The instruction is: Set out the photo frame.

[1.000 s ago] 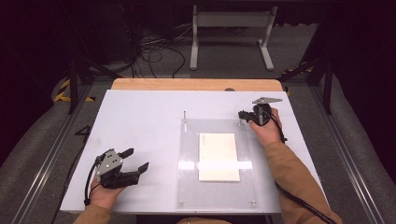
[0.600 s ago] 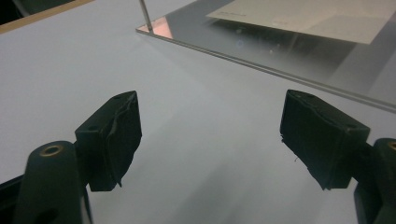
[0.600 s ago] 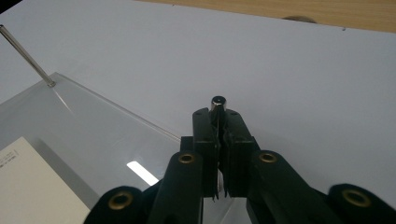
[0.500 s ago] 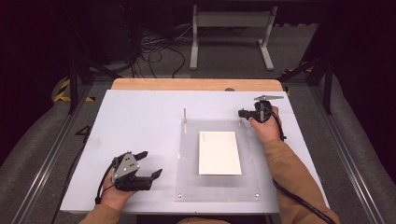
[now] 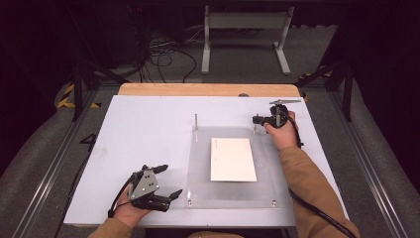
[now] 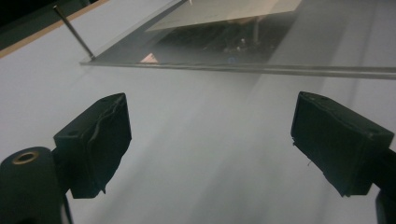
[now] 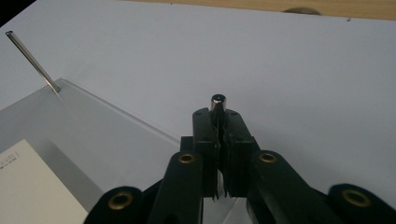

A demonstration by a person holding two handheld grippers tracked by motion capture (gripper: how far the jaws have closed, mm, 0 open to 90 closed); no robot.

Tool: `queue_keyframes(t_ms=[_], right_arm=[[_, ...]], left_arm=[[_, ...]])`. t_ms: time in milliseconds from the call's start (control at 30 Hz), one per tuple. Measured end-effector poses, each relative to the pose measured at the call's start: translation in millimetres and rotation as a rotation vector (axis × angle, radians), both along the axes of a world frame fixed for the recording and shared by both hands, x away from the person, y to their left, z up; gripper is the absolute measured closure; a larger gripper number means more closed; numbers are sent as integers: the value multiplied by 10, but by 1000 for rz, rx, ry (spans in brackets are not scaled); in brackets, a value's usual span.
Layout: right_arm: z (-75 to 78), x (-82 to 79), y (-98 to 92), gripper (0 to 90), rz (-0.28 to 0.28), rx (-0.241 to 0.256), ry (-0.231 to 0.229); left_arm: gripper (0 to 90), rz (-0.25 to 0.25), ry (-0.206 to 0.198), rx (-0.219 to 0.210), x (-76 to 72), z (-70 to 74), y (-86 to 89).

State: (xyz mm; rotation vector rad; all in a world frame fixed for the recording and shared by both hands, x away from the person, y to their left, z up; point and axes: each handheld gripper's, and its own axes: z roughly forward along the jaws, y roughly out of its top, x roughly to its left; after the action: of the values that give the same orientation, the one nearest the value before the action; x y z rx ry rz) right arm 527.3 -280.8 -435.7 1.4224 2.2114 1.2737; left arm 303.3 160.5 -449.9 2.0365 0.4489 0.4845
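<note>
A clear acrylic plate (image 5: 198,186) lies on the white table (image 5: 148,129) with a white card (image 5: 233,158) on top. Thin metal pins stand at its far corners. My right gripper (image 5: 256,120) is at the far right corner, shut on the top of the pin (image 7: 218,100) there, seen between the closed jaws of my right gripper (image 7: 218,122). The far left pin (image 5: 196,121) stands free, as the far left pin (image 7: 31,59) in the right gripper view. My left gripper (image 5: 171,181) is open just left of the plate's near left corner; the left gripper (image 6: 210,140) faces the plate's edge (image 6: 233,69), nothing between its jaws.
Small bolts (image 5: 273,202) sit at the plate's near corners. A wooden strip (image 5: 208,89) runs along the table's far edge. Cables (image 5: 168,52) and a white stand (image 5: 242,34) are on the floor beyond. Metal rails (image 5: 49,168) flank the table.
My left gripper has moved right and nearer the table's front, close to the plate's near left corner. The right gripper has stayed shut on its pin.
</note>
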Motion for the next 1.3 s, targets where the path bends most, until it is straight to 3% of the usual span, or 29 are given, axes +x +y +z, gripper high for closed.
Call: queue_keyframes(t_ms=[133,367,600,867,1067,1133,1167,1300], right_arm=[[-2,12,-6,857,-3,10,8],[-2,29,-12,856,-5,20,20],[1,36,-9,855,-6,16,24],[1,41,-6,854,-13,21,32],[-4,41,-11,853,-13,29,35],[-6,40,-12,852,-14,32,35],[-7,40,-13,852,-14,33,34],[-13,42,-14,852,-17,38,34]], left_arm=[[108,-46,-45,26,-57,32,-43],[81,-76,-86,73,-71,14,-215],[53,-80,-133,43,-47,80,-390],[67,-133,-167,19,-48,106,-491],[164,-148,-194,12,-26,82,-517],[260,-129,-202,20,-20,80,-521],[260,-122,-206,19,-22,80,-522],[475,-88,-236,2,-27,95,-512]])
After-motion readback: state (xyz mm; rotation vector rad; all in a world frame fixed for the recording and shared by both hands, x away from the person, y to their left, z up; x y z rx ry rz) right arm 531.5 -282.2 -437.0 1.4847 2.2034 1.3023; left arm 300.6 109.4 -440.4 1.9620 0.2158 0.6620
